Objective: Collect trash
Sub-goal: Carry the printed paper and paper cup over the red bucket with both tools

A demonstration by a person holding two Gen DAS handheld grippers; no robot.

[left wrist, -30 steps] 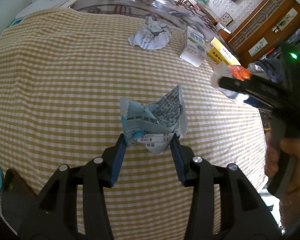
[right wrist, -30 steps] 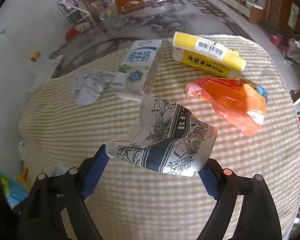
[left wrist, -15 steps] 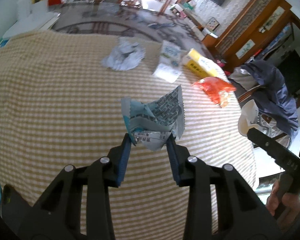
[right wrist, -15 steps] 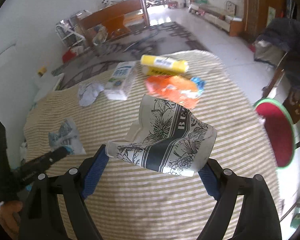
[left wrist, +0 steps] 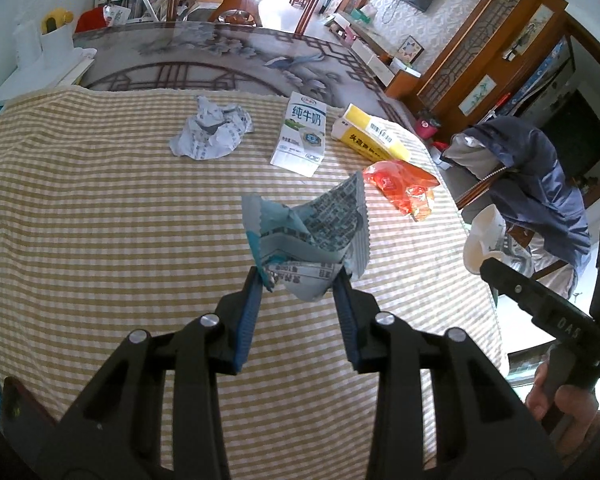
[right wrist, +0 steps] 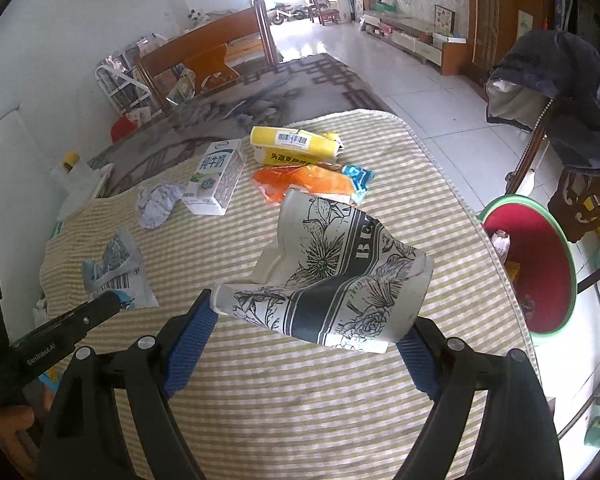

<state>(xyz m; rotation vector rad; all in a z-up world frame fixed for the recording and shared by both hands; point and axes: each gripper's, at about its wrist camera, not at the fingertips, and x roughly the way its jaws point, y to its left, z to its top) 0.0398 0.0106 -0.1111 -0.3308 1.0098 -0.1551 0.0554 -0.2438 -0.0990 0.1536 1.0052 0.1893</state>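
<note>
Checked tan cloth covers the surface [left wrist: 100, 208]; red basin [right wrist: 540, 264] beside it holds scraps. Right tool [right wrist: 312, 340] clamps crushed floral paper cup [right wrist: 340, 280] lettered "BE…"; left tool [left wrist: 300, 280] pinches blue-white wrapper [left wrist: 304, 236]. Milk carton [left wrist: 300, 136] reads "纯牛奶", beside yellow box [left wrist: 370, 134].

Left gripper [left wrist: 300, 280] jaws narrowed tighter on blue wrapper [left wrist: 306, 240]; wrapper raised off checked cloth [left wrist: 100, 220]. Right gripper [right wrist: 308, 320] with crushed paper cup [right wrist: 328, 280] lifted and drawn back; red bin [right wrist: 532, 264] brought into right wrist view.
</note>
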